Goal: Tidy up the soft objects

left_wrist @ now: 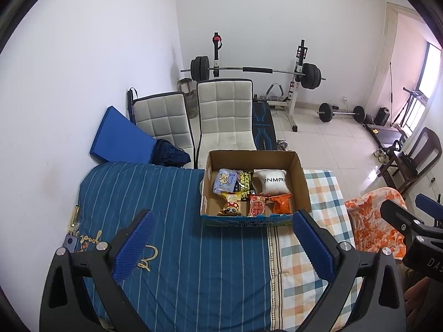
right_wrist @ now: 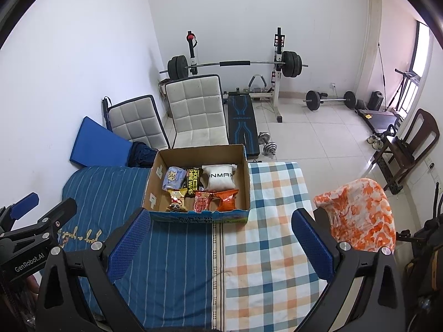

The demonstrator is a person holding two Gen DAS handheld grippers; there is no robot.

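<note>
A cardboard box [left_wrist: 300,182] [right_wrist: 156,174] stands on the bed at its far end. Inside lie a white pouch [left_wrist: 270,184] [right_wrist: 220,179], a pale blue packet [left_wrist: 224,184] [right_wrist: 173,179], a black and yellow wipes pack [left_wrist: 245,185] [right_wrist: 193,184], a mushroom-print snack [left_wrist: 232,207] [right_wrist: 175,200], a red snack bag [left_wrist: 256,204] [right_wrist: 202,200] and an orange bag [left_wrist: 281,202] [right_wrist: 225,199]. My left gripper [left_wrist: 223,246] hovers open over the blue striped cover, short of the box. My right gripper [right_wrist: 221,243] is open too, empty, above the seam between cover and checked sheet.
The bed carries a blue striped cover [left_wrist: 171,221] [right_wrist: 110,188] and a checked sheet [left_wrist: 324,193] [right_wrist: 274,207]. An orange-patterned cloth [left_wrist: 371,221] [right_wrist: 360,213] drapes a chair at right. Two white chairs [left_wrist: 224,116], a blue mat [left_wrist: 119,135], a barbell rack [left_wrist: 249,69] and dumbbells stand beyond.
</note>
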